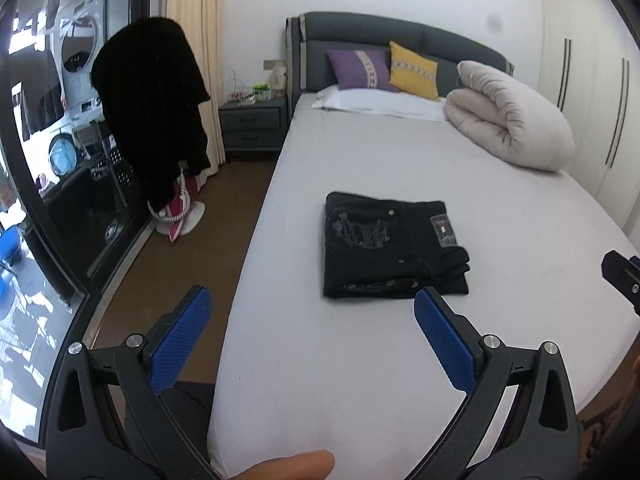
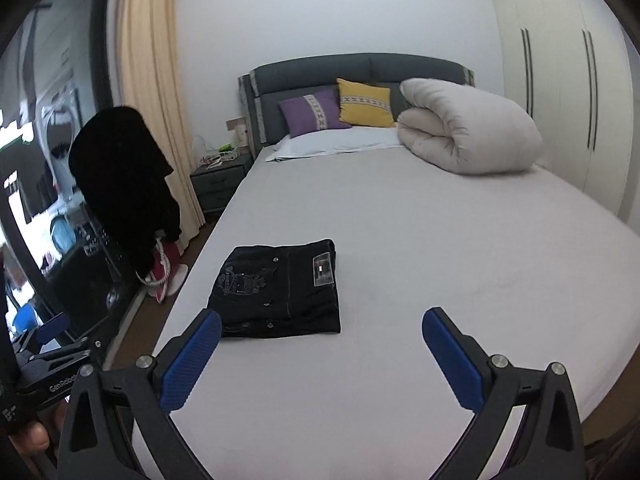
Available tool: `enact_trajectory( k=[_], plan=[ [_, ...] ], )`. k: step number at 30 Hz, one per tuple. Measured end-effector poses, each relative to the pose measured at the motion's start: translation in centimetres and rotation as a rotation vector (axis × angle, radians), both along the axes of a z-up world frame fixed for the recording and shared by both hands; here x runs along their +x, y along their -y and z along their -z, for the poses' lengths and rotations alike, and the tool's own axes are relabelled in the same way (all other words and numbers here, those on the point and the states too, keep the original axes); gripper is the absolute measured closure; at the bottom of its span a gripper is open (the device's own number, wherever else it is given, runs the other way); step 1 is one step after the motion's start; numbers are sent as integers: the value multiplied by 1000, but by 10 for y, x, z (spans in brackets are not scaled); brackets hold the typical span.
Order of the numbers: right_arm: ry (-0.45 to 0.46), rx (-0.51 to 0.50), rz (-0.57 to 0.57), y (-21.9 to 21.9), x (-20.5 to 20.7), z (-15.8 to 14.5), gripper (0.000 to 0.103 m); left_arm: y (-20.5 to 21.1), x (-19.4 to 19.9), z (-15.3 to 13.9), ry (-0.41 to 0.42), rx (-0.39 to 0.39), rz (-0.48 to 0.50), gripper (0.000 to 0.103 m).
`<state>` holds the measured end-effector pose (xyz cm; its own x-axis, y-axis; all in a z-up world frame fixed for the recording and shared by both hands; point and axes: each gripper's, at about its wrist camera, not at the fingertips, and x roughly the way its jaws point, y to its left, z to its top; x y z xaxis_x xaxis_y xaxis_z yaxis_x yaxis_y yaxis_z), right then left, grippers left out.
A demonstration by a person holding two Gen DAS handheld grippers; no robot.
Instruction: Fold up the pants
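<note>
**Folded pants on bed, both grippers clear and spread wide**

Bedroom. A bed (image 2: 400,240) with a pale grey sheet fills most of both wrist views, with a dark grey padded headboard (image 2: 360,76) against the far wall. At the head of the bed lie a purple cushion (image 2: 310,112) and a yellow cushion (image 2: 366,103), side by side, behind a white pillow (image 2: 340,142). A rolled cream duvet (image 2: 468,130) rests on the right side of the mattress, near the head. White wardrobe doors (image 2: 560,88) stand to the right. To the left: a grey nightstand (image 2: 218,182), a cream curtain (image 2: 152,100), a dark garment (image 2: 120,176) hanging in front of a glass door, and brown flooring.

The black pants (image 2: 280,290) lie folded into a compact rectangle on the sheet, in the near half of the bed toward its left edge. An embroidered back pocket and a rectangular label face upward. Nothing touches them.

Left gripper (image 1: 312,316): jaws spread wide, blue pads empty, held above the near left corner of the mattress, short of the pants. A fingertip shows at the bottom edge of that view.

Right gripper (image 2: 322,334): jaws at full spread, nothing between them, held above bare sheet; its left pad appears just in front of the pants' near edge.
</note>
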<state>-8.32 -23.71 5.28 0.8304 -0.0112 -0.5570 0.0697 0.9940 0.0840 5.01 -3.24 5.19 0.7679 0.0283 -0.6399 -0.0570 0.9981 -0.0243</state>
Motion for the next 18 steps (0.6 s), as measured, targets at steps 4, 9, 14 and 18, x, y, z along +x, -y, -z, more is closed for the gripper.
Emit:
enact_trajectory(
  k=[4,9,14,18],
  plan=[
    [-20,9,-11,-5,6,9,0,-6,16,12,-27,-6,-8,0],
    [-62,22,-12,-6,12,21,0,-6,29,27,-60,-10,-4,0],
    [-71,14,-16,-8,11,24,0,-5,34,34,-71,-10,6,0],
    [-73,5,-20,-11,9,23,0,-3,34,37,-75,-8,6,0]
  ],
)
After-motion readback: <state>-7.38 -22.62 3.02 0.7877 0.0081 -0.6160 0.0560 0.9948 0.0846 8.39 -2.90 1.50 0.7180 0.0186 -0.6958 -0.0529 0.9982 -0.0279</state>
